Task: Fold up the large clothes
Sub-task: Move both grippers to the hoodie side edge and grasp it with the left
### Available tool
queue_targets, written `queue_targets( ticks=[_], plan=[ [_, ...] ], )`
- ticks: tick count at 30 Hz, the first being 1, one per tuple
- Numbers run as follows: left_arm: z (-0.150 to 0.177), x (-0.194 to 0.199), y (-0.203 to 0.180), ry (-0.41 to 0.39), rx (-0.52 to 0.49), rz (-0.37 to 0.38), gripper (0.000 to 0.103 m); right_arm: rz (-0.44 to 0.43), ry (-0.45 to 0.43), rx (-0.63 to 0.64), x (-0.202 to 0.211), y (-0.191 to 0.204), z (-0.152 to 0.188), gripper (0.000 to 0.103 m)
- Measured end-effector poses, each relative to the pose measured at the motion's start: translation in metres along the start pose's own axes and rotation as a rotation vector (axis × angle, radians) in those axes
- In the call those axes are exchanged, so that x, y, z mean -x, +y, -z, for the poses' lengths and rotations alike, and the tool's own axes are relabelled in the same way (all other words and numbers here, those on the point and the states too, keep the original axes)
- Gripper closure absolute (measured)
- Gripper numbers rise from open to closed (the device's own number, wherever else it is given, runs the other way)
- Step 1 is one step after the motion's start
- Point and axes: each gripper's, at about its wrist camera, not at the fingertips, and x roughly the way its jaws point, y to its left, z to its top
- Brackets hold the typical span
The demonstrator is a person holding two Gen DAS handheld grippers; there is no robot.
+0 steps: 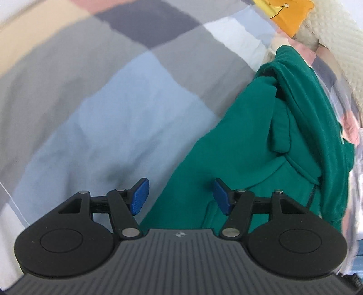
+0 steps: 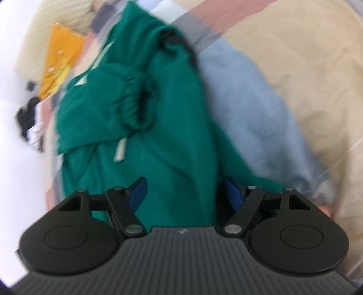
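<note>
A green hooded sweatshirt (image 1: 261,145) lies bunched on a checked bedcover (image 1: 95,95), filling the right half of the left wrist view. My left gripper (image 1: 180,196) hangs open over the garment's left edge, its blue pads (image 1: 141,195) apart with nothing pressed between them. In the blurred right wrist view the same sweatshirt (image 2: 163,118) shows a gathered cuff (image 2: 136,102) and a pale drawstring (image 2: 120,151). My right gripper (image 2: 185,196) is open right above the green cloth, which spans the gap beneath its fingers; the pads do not pinch it.
The bedcover (image 2: 261,109) has grey, blue, beige and pink blocks. An orange item (image 1: 288,15) and a cream knitted blanket (image 1: 335,45) lie beyond the sweatshirt. Dark and striped clothing (image 2: 29,122) sits at the left edge of the right wrist view.
</note>
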Motion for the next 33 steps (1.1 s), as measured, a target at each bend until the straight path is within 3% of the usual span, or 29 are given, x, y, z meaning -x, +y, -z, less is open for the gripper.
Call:
queue_targets(
  ticks=[6, 10, 13, 17, 21, 24, 27, 33],
  plan=[
    [-0.003, -0.009, 0.013, 0.105, 0.067, 0.062, 0.036, -0.083, 0.016, 0.015, 0.010, 0.003, 0.007, 0.028],
    [-0.004, -0.006, 0.015, 0.164, 0.055, 0.098, 0.036, -0.008, 0.046, 0.048, 0.011, 0.007, 0.006, 0.028],
    [0.001, 0.005, 0.008, 0.173, -0.026, 0.097, 0.036, 0.029, 0.038, 0.057, 0.015, 0.005, 0.009, 0.030],
    [0.009, 0.013, 0.001, 0.181, -0.093, 0.043, 0.037, 0.113, 0.053, 0.073, 0.004, 0.004, 0.009, 0.031],
    [0.018, 0.008, -0.012, 0.193, -0.164, -0.032, 0.037, 0.211, 0.121, 0.173, -0.010, 0.015, 0.012, 0.031],
    [0.026, 0.006, -0.022, 0.183, -0.269, -0.094, 0.037, 0.281, 0.103, 0.176, -0.011, 0.014, 0.012, 0.032],
    [0.034, 0.003, -0.033, 0.175, -0.351, -0.150, 0.037, 0.306, 0.098, 0.175, -0.014, 0.013, 0.012, 0.032],
    [0.041, -0.006, -0.038, 0.190, -0.411, -0.195, 0.037, 0.320, 0.161, 0.243, -0.027, 0.023, 0.018, 0.032]
  ],
)
